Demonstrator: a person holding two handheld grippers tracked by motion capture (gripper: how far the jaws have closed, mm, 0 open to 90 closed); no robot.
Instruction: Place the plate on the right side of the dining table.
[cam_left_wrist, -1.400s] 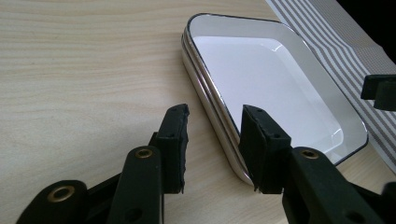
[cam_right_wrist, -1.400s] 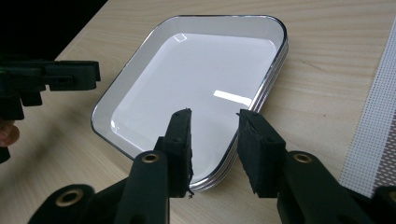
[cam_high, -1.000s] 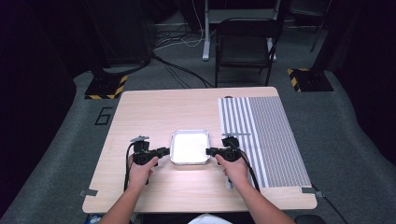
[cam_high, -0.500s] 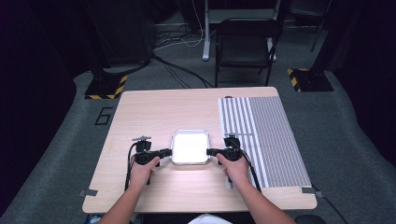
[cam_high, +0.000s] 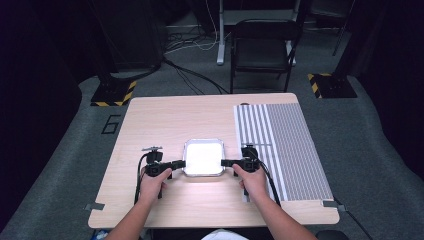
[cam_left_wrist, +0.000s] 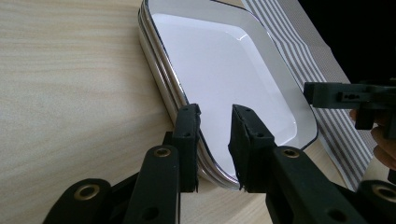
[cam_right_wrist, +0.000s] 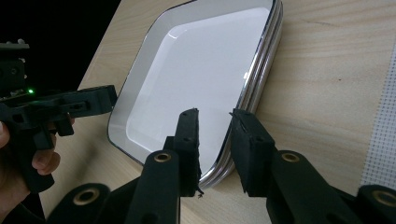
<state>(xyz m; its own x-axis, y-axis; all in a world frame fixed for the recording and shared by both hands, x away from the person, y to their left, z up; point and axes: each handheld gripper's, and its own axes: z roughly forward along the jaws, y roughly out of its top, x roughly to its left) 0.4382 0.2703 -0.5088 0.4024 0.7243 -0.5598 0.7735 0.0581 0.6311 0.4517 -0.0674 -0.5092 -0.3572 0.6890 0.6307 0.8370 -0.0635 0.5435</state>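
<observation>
A white square tray (cam_high: 203, 142) with a dark rim, which looks like a stack of several nested ones, lies on the wooden table (cam_high: 170, 115) near its front. My left gripper (cam_high: 181, 163) is at the tray's left edge, and in the left gripper view its jaws (cam_left_wrist: 216, 109) straddle the tray's (cam_left_wrist: 224, 60) rim, shut on it. My right gripper (cam_high: 225, 162) meets the opposite edge. In the right gripper view it (cam_right_wrist: 214, 114) is likewise shut over the tray's (cam_right_wrist: 187, 70) rim. Both grippers lie nearly level, and a hand holds each.
A grey-and-white striped mat (cam_high: 282, 145) covers the table's right part, just right of my right hand. A black folding chair (cam_high: 262, 45) stands beyond the far edge. Cables and yellow-black striped stand bases lie on the floor.
</observation>
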